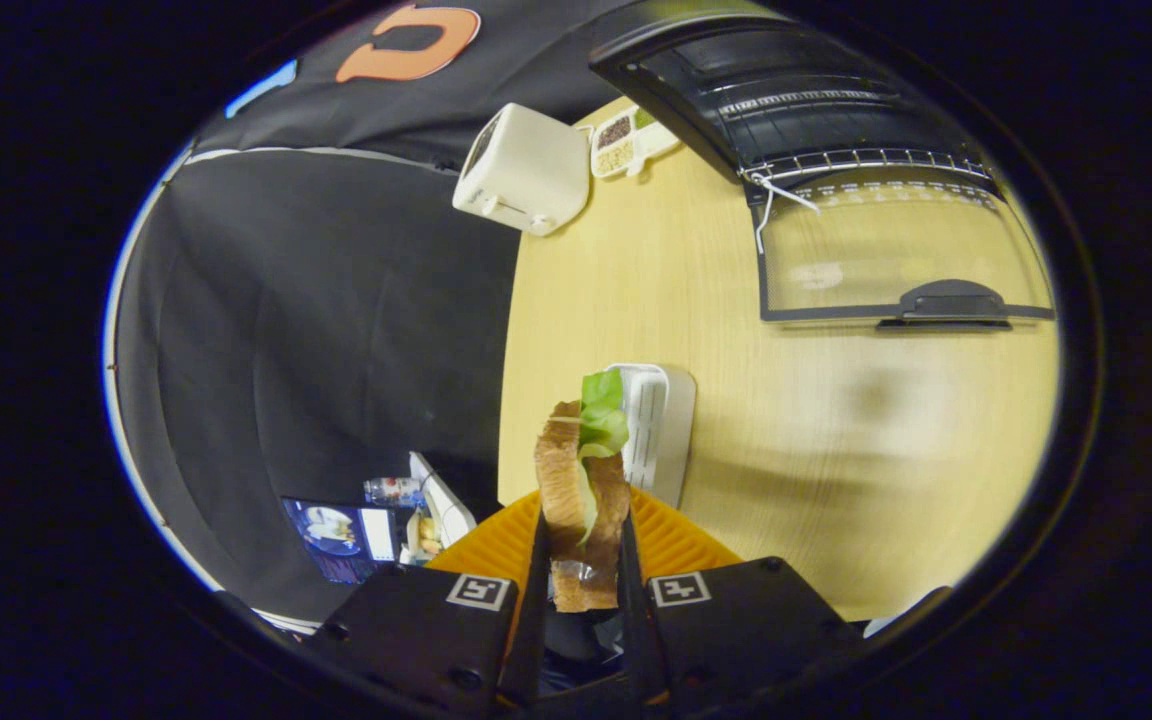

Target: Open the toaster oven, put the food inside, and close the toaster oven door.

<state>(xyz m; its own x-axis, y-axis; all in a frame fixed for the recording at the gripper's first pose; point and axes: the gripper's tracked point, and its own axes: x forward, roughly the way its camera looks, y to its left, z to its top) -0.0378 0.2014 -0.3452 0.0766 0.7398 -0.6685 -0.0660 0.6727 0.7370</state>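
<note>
Gripper: the gripper (584, 560) is closed to a narrow gap, both fingers pressing the flanks of a sandwich (581, 500), which stands on edge between them.
Sandwich: two bread slices with a lettuce leaf (601, 410) showing at the far end; the side grip keeps the layers together, presumably for carrying.
Plate: an orange ribbed plate (676, 535) sits directly beneath the fingers, on the wooden table (636, 300).
Toaster oven: the toaster oven (786, 95) stands well beyond the fingers, its glass door (896, 250) folded down flat towards the gripper, the wire rack (856, 160) exposed.
Task status: judged opening done; insertion and closing outstanding.
Other items: a white slotted object (658, 425) lies just past the plate; a white pop-up toaster (521, 170) and a divided dish of grains (616, 145) sit at the far table edge.
Risk: the filling may slip in transit.
</note>
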